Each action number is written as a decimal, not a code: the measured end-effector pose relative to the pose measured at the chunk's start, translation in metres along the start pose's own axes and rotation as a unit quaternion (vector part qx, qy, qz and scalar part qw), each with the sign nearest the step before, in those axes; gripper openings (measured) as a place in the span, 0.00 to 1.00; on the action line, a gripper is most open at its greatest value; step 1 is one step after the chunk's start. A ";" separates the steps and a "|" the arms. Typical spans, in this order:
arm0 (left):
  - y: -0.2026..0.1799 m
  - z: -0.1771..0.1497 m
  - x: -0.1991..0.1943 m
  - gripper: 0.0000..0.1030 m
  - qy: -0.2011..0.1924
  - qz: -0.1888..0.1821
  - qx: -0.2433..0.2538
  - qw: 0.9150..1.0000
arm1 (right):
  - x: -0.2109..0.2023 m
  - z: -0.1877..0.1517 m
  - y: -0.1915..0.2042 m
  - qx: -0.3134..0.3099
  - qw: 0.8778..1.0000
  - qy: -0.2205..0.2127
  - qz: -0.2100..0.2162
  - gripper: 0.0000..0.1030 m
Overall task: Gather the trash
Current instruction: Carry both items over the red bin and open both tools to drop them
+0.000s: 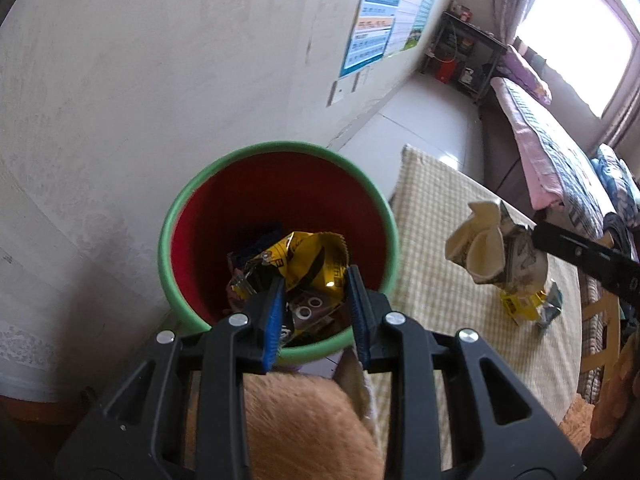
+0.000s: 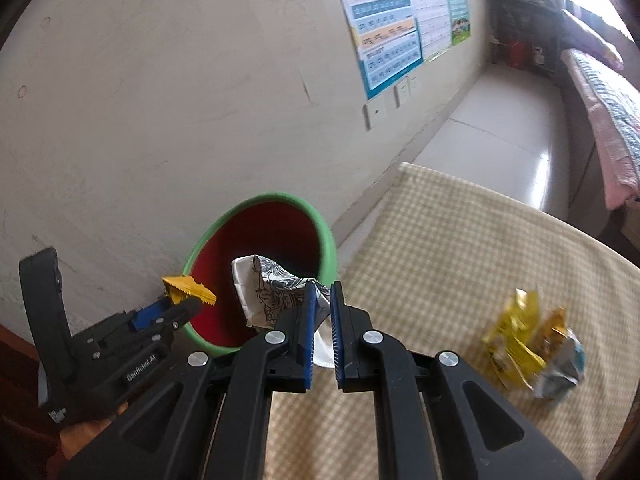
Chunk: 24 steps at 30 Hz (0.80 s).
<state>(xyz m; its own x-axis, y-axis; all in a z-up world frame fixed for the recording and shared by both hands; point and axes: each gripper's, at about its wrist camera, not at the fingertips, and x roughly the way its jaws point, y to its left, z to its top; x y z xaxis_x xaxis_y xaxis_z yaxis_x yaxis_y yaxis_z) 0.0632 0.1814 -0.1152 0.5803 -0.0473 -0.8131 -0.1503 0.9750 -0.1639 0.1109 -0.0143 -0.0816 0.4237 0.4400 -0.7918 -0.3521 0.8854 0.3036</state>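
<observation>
A red bin with a green rim [image 1: 188, 196] [image 2: 256, 204] stands by the wall at the table's edge, with several wrappers inside. My left gripper [image 1: 316, 280] is over the bin's mouth, jaws partly apart around a yellow wrapper [image 1: 316, 256] [image 2: 188, 288]. My right gripper [image 2: 322, 294] is shut on a white patterned wrapper [image 2: 272, 292] [image 1: 492, 244] and holds it near the bin's rim. Yellow and blue wrappers [image 2: 528, 352] [image 1: 528, 304] lie on the checked tablecloth.
The table has a beige checked cloth [image 2: 440, 240]. A white wall with posters [image 2: 392, 20] is behind the bin. A bed [image 1: 552, 152] and a shelf [image 1: 460, 52] stand farther back. An orange furry thing [image 1: 304, 428] is under my left gripper.
</observation>
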 end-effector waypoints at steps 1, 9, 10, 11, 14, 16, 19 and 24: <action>0.003 0.002 0.002 0.27 0.000 0.002 -0.001 1.000 | 0.004 0.004 0.002 0.001 1.000 0.002 0.004 0.07; 0.021 0.014 0.016 0.27 0.005 0.010 -0.005 1.000 | 0.035 0.035 0.026 -0.006 1.000 0.010 0.014 0.07; 0.021 0.014 0.017 0.27 0.007 0.011 -0.006 1.000 | 0.035 0.037 0.027 -0.008 1.000 0.008 0.014 0.09; 0.022 0.014 0.018 0.27 0.008 0.010 -0.006 1.000 | 0.035 0.039 0.028 -0.010 1.000 0.004 0.013 0.11; 0.022 0.012 0.014 0.27 0.005 0.008 -0.001 1.000 | 0.034 0.039 0.014 -0.010 1.000 -0.008 -0.010 0.43; 0.022 0.012 0.014 0.27 0.004 0.006 -0.003 1.000 | 0.035 0.035 -0.004 0.004 0.999 -0.011 -0.038 0.51; 0.024 0.012 0.017 0.27 0.006 0.004 -0.008 1.000 | 0.052 0.024 -0.045 0.058 0.995 0.017 -0.074 0.53; 0.025 0.010 0.019 0.27 0.011 0.002 -0.006 1.000 | 0.077 0.008 -0.080 0.095 0.986 0.054 -0.126 0.64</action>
<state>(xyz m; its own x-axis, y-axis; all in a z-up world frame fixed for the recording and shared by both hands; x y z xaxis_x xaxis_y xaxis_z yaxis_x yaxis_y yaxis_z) 0.0783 0.2066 -0.1295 0.5620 -0.0492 -0.8256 -0.1612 0.9726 -0.1677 0.1783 -0.0507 -0.1623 0.3831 0.1921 -0.9035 -0.0790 0.9814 0.1752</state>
